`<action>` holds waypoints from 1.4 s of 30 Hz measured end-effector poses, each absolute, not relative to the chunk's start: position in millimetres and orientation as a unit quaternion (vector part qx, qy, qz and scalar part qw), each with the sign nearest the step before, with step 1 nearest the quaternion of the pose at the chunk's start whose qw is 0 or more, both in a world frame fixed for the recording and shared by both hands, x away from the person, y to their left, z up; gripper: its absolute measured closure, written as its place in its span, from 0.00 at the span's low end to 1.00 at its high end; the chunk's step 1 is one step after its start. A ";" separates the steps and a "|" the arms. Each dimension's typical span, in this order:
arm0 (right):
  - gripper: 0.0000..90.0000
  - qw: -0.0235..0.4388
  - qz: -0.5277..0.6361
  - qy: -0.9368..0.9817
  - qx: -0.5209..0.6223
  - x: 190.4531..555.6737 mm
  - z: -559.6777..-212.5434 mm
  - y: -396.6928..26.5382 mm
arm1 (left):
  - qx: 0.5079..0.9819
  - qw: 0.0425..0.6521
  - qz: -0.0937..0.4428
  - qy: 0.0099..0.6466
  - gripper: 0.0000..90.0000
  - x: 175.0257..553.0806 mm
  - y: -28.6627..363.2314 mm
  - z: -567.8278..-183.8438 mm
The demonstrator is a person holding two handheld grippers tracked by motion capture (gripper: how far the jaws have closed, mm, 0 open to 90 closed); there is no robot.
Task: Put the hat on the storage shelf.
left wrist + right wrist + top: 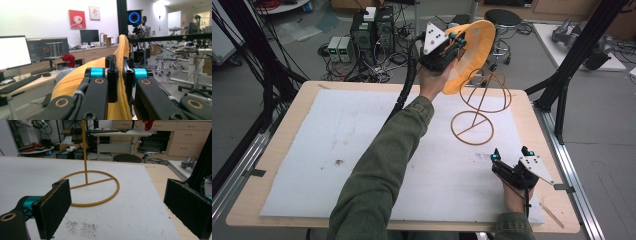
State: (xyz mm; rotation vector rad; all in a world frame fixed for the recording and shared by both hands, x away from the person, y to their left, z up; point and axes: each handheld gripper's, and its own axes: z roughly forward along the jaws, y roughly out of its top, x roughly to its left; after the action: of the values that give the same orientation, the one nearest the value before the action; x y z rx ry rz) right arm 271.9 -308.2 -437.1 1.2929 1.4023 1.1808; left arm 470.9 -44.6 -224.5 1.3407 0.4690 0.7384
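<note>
The right gripper (511,153), jaws spread wide, is rested near the wire stand (479,107); an orange hat (472,52) is clamped aloft by the left gripper (454,41).

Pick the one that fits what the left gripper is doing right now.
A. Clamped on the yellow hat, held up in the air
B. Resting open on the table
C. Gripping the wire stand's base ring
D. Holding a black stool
A: the left gripper is shut on the yellow hat, raised above the wire stand.
</note>
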 end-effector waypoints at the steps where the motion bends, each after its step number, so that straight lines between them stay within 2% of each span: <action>1: 0.07 0.434 0.476 0.563 0.519 271.9 -436.8 -307.9 | 0.604 0.695 0.331 0.207 0.96 470.4 -47.0 -225.1; 22: 0.07 0.432 0.474 0.567 0.517 272.0 -436.6 -308.3 | 0.642 0.688 0.324 0.095 0.96 441.6 -95.2 -221.1; 30: 0.07 0.431 0.475 0.565 0.518 271.6 -436.5 -307.8 | 0.655 0.687 0.311 0.039 0.96 428.2 -110.2 -226.7; 37: 0.07 0.433 0.476 0.568 0.514 271.4 -436.5 -308.1 | 0.662 0.682 0.311 0.014 0.96 416.4 -123.4 -234.5; 42: 0.07 0.430 0.476 0.568 0.515 271.3 -436.5 -308.2 | 0.684 0.664 0.302 -0.016 0.96 413.3 -132.8 -243.9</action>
State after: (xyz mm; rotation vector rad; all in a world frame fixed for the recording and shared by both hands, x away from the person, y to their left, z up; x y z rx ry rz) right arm 271.3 -308.2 -436.5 1.2857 1.4162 1.1888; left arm 413.3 -132.8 -243.9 1.5442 -0.0362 0.6832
